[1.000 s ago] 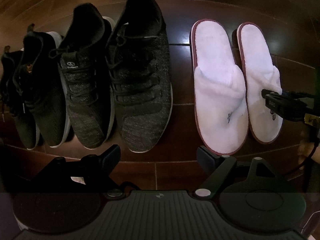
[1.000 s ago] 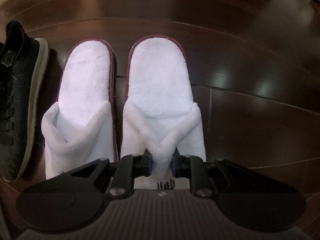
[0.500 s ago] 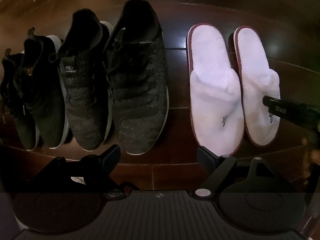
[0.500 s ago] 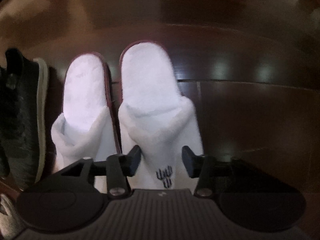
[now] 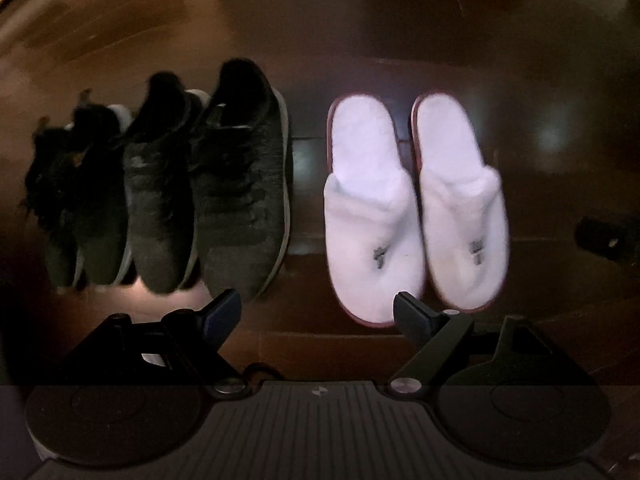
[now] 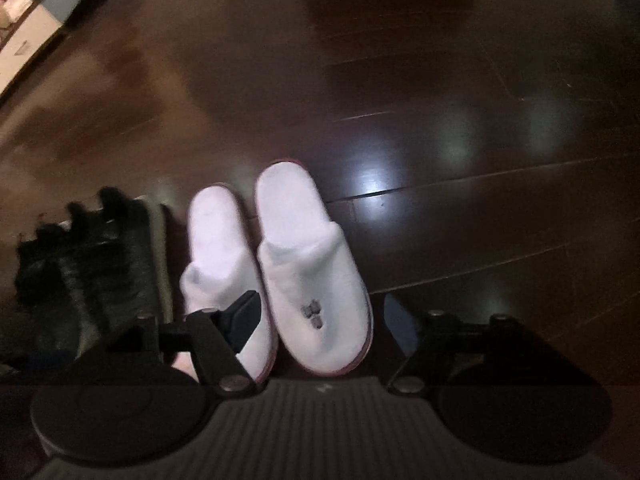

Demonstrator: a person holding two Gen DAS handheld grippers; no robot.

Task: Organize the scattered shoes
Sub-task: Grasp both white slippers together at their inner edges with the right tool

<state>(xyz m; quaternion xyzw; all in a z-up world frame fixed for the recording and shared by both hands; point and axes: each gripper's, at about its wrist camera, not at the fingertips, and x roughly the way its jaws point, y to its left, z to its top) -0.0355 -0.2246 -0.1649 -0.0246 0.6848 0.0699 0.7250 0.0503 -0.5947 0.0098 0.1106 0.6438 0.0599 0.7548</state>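
Observation:
Two white fluffy slippers with dark red soles lie side by side on the dark wood floor, the left slipper [image 5: 372,216] and the right slipper [image 5: 460,204], toes toward me. Left of them stand several dark sneakers in a row; the nearest is a grey knit sneaker [image 5: 244,200]. My left gripper [image 5: 316,308] is open, above the floor in front of the gap between sneakers and slippers. My right gripper [image 6: 320,320] is open too, held above the toe of the right slipper [image 6: 312,272], touching nothing. Its tip shows in the left wrist view as a dark block [image 5: 608,240].
Dark glossy floorboards [image 6: 440,100] stretch beyond and right of the slippers. A white box and blue items [image 6: 40,12] sit at the far left edge in the right wrist view. The sneakers [image 6: 88,264] appear blurred at the left.
My right gripper opened, let go of the right slipper and pulled back and up. The left gripper also drew back, so all shoes look smaller and farther.

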